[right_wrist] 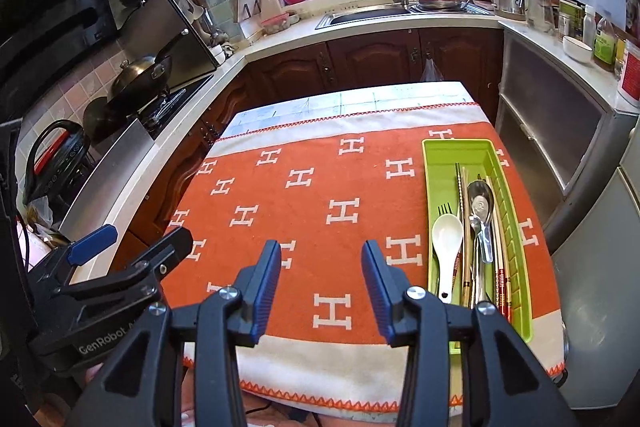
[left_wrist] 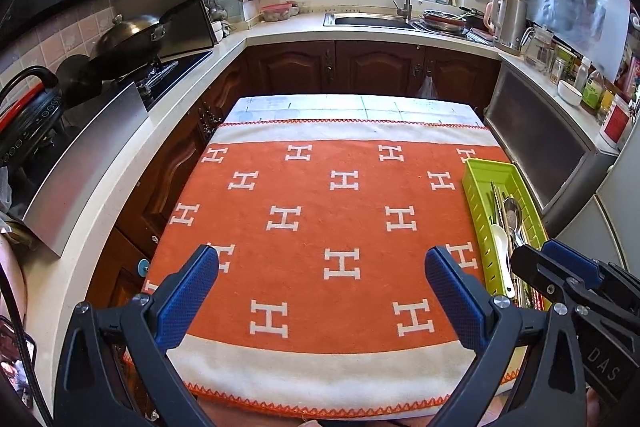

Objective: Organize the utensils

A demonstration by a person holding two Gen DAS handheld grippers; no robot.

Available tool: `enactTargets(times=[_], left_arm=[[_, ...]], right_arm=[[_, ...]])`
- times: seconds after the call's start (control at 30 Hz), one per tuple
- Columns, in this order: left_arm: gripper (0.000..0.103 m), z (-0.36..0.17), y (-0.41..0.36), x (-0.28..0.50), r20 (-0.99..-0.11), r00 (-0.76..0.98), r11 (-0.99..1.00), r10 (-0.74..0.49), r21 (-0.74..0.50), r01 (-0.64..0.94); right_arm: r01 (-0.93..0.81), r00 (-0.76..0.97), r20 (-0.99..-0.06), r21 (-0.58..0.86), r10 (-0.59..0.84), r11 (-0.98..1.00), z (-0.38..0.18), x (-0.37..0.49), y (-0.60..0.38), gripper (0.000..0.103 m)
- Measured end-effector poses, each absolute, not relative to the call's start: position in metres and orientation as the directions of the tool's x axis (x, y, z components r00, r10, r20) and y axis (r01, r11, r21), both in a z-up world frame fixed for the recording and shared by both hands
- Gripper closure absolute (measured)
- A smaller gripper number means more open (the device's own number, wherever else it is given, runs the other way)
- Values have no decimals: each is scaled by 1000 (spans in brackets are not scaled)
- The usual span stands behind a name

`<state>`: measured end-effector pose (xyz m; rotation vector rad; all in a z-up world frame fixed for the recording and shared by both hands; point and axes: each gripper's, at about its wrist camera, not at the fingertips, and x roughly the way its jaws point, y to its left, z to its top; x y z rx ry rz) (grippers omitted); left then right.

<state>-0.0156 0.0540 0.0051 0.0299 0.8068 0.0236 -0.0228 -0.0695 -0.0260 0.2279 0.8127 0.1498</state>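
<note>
Both claws are hanging over the near edge of the table with nothing in them: left claw (left_wrist: 322,267) is spread really wide, right claw (right_wrist: 321,259) has a clear gap too, just narrower, only bare cloth showing between the blue pads. Table's covered with an orange blanket (right_wrist: 304,203) full of white H shapes. All the utensils are sitting in the green tray (right_wrist: 436,155) along the right side of the blanket: white spoon (right_wrist: 446,239) on the left side with a fork (right_wrist: 444,209) poking out behind it, a metal spoon (right_wrist: 480,197) towards the middle, and chopsticks (right_wrist: 502,259) running lengthwise around them. Right claw is just left of the tray, not touching it. Nothing's loose on the blanket.
</note>
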Motion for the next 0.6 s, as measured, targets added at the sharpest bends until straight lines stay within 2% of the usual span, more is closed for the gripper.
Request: enactTargets(times=[0.6], left_arm=[[1,2,55,-12,-734,678,999,31,31,-12]], right_arm=[[-49,672,-708,252,219,967,-26,-21,-66,61]])
